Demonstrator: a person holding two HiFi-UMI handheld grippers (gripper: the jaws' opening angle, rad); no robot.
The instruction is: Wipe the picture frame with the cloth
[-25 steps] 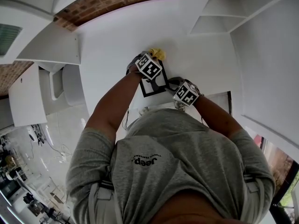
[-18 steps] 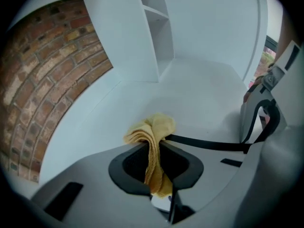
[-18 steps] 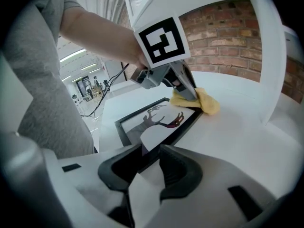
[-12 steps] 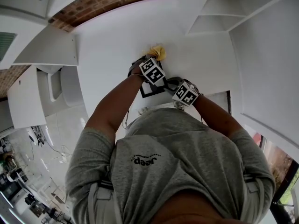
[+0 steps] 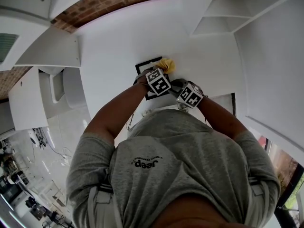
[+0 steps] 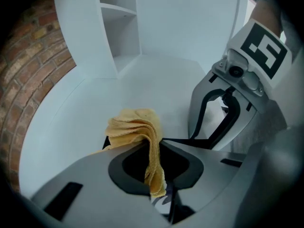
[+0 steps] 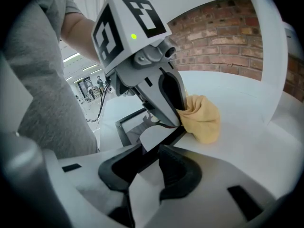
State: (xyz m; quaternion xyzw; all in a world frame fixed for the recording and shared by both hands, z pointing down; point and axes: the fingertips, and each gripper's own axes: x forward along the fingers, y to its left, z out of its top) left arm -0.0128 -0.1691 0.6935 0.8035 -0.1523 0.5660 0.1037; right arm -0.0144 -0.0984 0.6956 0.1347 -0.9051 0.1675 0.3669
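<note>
As the left gripper [image 6: 153, 146], clamped on the yellow cloth [image 6: 132, 126], has swept sideways over the picture frame [image 5: 142, 63], the frame's far corner now shows bare, so wiping looks well under way; the right gripper [image 7: 148, 156] pinches the frame's near corner on the white surface [image 5: 114, 42]. Shirt [image 5: 190, 175] print reads "Jeep"

A brick wall [image 5: 109, 1] is running along the white bench's [image 5: 118, 42] far edge, shelves [image 5: 228, 13] are standing at its far right corner, and a cable [image 5: 129, 121] is trailing by its near edge.
</note>
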